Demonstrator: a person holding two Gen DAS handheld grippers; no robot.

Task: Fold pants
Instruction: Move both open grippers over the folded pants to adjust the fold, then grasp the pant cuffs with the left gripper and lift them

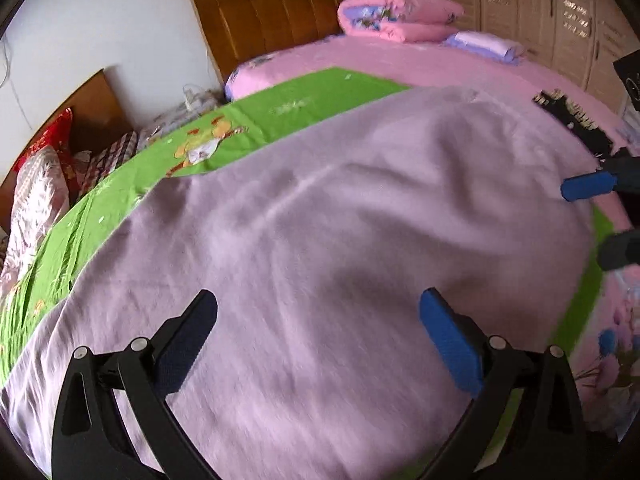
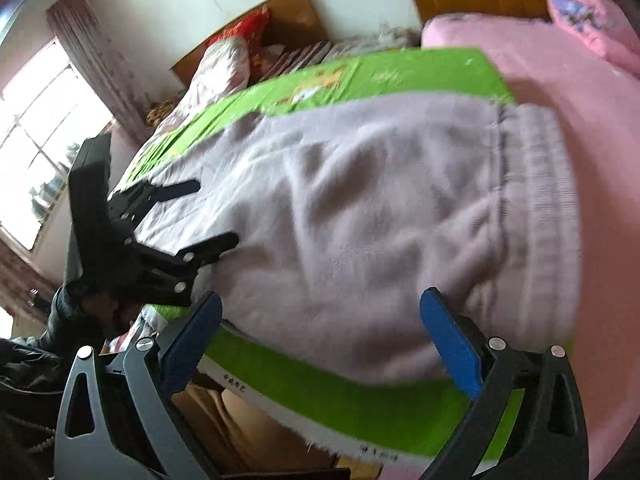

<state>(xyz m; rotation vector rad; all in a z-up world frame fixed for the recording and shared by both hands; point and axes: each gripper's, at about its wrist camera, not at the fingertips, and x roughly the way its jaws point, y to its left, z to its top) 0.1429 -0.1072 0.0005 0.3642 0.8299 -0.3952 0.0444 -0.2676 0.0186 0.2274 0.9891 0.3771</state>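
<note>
A pink-sheeted bed [image 1: 420, 68] fills the room ahead of us, with a green cartoon-print mat [image 1: 256, 120] spread across it, reaching beyond and to the left of the left gripper [image 1: 318, 336]. On the mat lie the lilac fleece pants [image 1: 320, 220], flat and wide, directly under and ahead of both grippers; their ribbed waistband [image 2: 552, 208] sits ahead and to the right of the right gripper [image 2: 320, 336]. Far beyond the left gripper a folded pink quilt [image 1: 396, 16] rests by the wooden headboard [image 1: 288, 12], and a dark patterned garment [image 1: 572, 120] lies to its right. We hold both grippers spread wide, with nothing between the blue pads; whether they touch the fabric we cannot tell, since both views are blurred. The pants look ready for a fold, we judge. To do it well, we would pinch the near edge of the cloth at two well-separated points, one by the waistband and one along the leg, catch every layer in each bite, lift together, and carry the edge across evenly so the far edges line up without dragging the mat.
</note>
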